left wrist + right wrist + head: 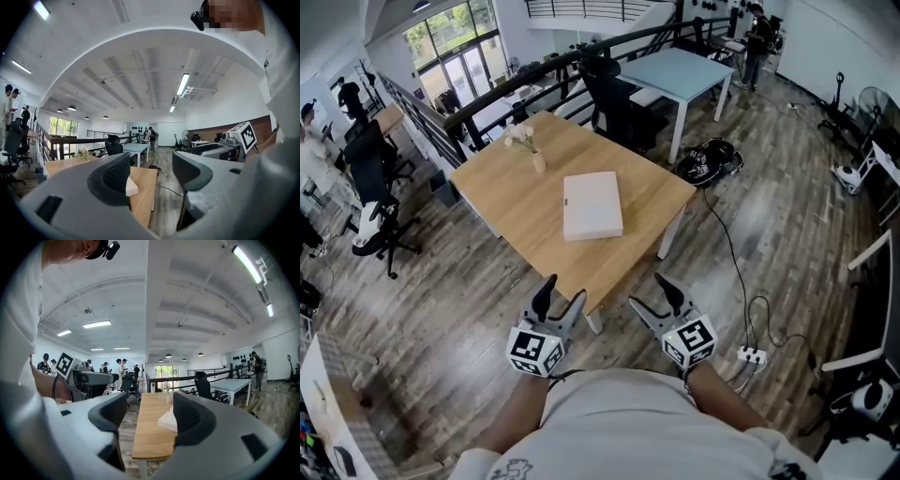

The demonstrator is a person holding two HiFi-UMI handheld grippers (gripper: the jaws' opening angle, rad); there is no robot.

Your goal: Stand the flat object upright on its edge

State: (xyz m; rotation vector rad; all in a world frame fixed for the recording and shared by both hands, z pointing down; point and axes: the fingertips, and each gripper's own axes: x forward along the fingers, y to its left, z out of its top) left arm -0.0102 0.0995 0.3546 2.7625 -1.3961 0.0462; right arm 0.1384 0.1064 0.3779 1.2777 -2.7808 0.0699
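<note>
A flat white box (592, 205) lies on its broad face on the wooden table (516, 202), toward the near right corner. Both grippers hover short of the table's near edge, over the floor, close to my body. My left gripper (560, 292) is open with nothing between its fingers. My right gripper (659, 292) is also open and empty. In the left gripper view the left gripper (151, 168) points at the table, and one corner of the box (132, 186) peeks past the left finger. In the right gripper view the box (168, 419) shows partly behind the right gripper's (150, 411) right finger.
A small vase of flowers (537, 159) stands near the table's far edge. A black office chair (614, 94) and a light blue table (675, 70) lie beyond. A black bag (708, 161) and a power strip (750, 355) with its cable sit on the floor at right.
</note>
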